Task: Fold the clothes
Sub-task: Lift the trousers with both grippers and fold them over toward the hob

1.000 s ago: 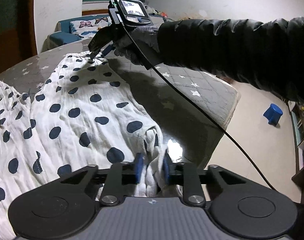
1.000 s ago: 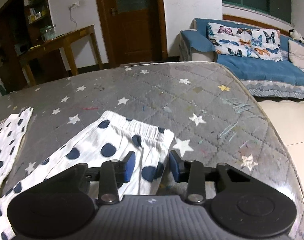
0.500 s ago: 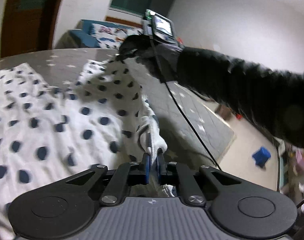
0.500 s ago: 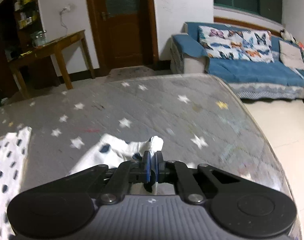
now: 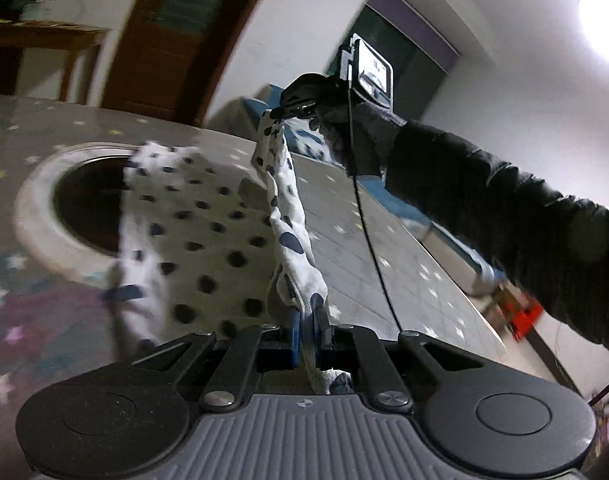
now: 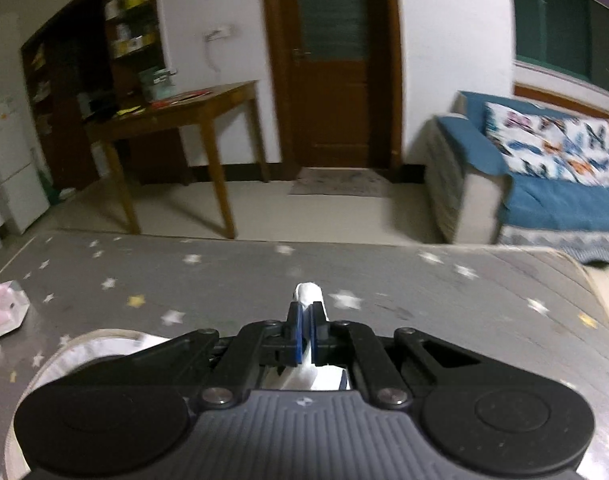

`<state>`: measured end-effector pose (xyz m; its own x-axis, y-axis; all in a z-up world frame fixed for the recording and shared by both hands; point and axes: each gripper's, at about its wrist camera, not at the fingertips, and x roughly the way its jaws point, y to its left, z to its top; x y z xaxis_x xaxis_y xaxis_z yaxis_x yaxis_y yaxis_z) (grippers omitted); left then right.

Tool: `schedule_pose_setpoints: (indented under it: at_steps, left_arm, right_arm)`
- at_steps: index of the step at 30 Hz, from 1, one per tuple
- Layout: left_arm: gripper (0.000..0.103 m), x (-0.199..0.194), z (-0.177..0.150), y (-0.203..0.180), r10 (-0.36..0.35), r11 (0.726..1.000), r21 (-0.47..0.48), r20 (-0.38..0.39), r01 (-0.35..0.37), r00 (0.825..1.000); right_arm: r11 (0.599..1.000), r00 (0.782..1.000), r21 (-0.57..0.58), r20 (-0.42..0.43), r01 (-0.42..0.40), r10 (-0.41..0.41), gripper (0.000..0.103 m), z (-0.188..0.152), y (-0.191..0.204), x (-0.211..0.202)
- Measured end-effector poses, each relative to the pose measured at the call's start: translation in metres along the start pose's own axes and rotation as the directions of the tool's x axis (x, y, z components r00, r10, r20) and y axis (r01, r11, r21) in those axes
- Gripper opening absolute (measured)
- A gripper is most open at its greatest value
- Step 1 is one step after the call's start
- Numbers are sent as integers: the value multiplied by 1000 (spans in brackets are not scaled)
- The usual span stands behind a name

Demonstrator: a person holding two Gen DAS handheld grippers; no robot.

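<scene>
A white garment with dark blue dots [image 5: 208, 240] hangs lifted above the grey star-patterned table [image 5: 384, 248]. My left gripper [image 5: 307, 322] is shut on one corner of its edge, low in the left wrist view. The taut edge runs up to my right gripper [image 5: 282, 114], held by a gloved hand, which pinches the other corner. In the right wrist view my right gripper [image 6: 307, 314] is shut, and a small white tuft of the garment [image 6: 309, 292] pokes out past its fingertips. The rest of the cloth is hidden below that gripper's body.
A round hole with a pale rim [image 5: 44, 216] opens in the table behind the cloth. A pink packet [image 6: 0, 312] lies at the table's left edge. Beyond stand a wooden side table [image 6: 176, 120], a door [image 6: 332, 64] and a blue sofa [image 6: 544, 184].
Both grippers closed on the garment's edge and rose, lifting it off the table. The left gripper rolled and swung across; the cloth now hangs stretched between them.
</scene>
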<state>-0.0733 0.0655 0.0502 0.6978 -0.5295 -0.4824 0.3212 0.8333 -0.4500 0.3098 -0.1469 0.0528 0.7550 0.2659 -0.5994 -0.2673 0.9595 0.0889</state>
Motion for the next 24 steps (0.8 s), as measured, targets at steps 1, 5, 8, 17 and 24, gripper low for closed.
schedule_pose_setpoints:
  at_steps: [1,5,8,17,24]
  left_arm:
    - [7,-4,0,4,9,1000,-15,7,-9,1000]
    - [7,-17,-2,21,56,996,-66,23,-54,998]
    - [6,-23,-5,31,86,991,-100,24,-83,996]
    - [5,-30,-13,42,131,982,-140,7,-128,991]
    - [8,-19,-7,39,131,983,-130,13,-128,991]
  right_arm:
    - [1000,1000,-10,-3,-11,11,3,2,15,8]
    - [998,998,-38,-24,-53,52,3,4,68,42]
    - [995,996,-63,-53,-80,77,3,-3,100,65]
    - [986,980,-43,-128,-161,155,4,-28,137,101]
    - [968,972,-155,-153,-199,176,12,-23,134,75]
